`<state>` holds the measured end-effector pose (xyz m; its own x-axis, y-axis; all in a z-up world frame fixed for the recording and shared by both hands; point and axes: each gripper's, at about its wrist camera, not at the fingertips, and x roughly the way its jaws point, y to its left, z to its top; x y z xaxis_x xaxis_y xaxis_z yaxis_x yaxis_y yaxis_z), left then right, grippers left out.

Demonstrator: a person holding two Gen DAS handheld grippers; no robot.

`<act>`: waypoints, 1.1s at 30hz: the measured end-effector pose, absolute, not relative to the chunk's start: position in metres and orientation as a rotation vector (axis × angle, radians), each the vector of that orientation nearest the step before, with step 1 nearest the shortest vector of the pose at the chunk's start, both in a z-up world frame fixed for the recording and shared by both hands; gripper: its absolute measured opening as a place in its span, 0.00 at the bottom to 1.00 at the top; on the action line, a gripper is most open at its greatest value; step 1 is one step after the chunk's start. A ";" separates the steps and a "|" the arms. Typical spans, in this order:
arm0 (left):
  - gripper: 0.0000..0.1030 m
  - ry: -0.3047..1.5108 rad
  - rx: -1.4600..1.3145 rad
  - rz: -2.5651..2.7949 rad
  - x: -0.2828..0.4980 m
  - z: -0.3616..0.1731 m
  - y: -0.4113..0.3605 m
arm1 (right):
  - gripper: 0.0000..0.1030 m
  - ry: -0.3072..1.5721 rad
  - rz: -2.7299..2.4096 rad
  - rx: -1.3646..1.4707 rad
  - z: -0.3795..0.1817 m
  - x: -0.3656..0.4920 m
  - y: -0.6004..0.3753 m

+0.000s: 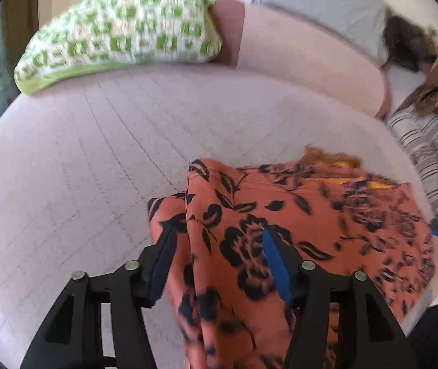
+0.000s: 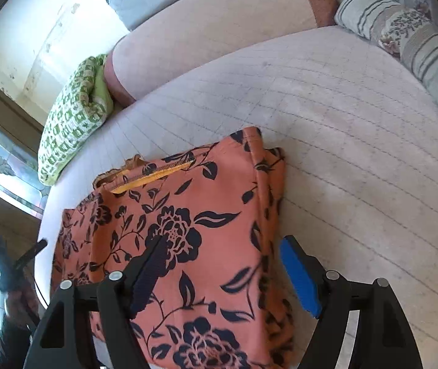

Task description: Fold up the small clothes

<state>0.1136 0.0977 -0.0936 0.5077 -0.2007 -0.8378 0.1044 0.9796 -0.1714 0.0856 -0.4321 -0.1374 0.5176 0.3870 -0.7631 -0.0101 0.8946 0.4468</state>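
Observation:
A salmon-orange garment (image 1: 326, 215) with a dark floral print and a yellow zip strip lies folded on the pale quilted mattress (image 1: 80, 153). In the left wrist view a raised fold of it stands between the jaws of my left gripper (image 1: 217, 233), loose, with the pads apart; cloth drapes over the left finger. In the right wrist view the garment (image 2: 188, 200) lies flat. My right gripper (image 2: 222, 243) hangs wide open over its right edge. Its dark finger is above the print and its blue pad (image 2: 298, 276) is beyond the folded edge, over the mattress (image 2: 357, 123).
A green-and-white checked cushion (image 1: 120, 27) (image 2: 71, 117) sits at the mattress's back left. A pink bolster (image 1: 305, 52) (image 2: 219, 15) runs along the back. Striped cushions (image 1: 428, 144) (image 2: 403, 30) line the right side. Something dark and furry (image 1: 403, 43) lies at the back right.

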 end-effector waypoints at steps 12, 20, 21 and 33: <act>0.06 1.011 -0.115 -0.174 0.119 -0.093 0.097 | 0.76 0.980 0.185 0.333 -0.151 0.122 -0.421; 0.04 0.885 -0.191 -0.131 0.085 -0.062 0.111 | 0.11 0.933 0.146 0.246 -0.121 0.122 -0.409; 0.04 0.860 -0.216 -0.123 0.073 -0.056 0.116 | 0.11 0.923 0.144 0.248 -0.116 0.119 -0.410; 0.52 0.917 -0.321 -0.049 0.073 -0.082 0.137 | 0.81 0.909 0.113 0.327 -0.131 0.098 -0.442</act>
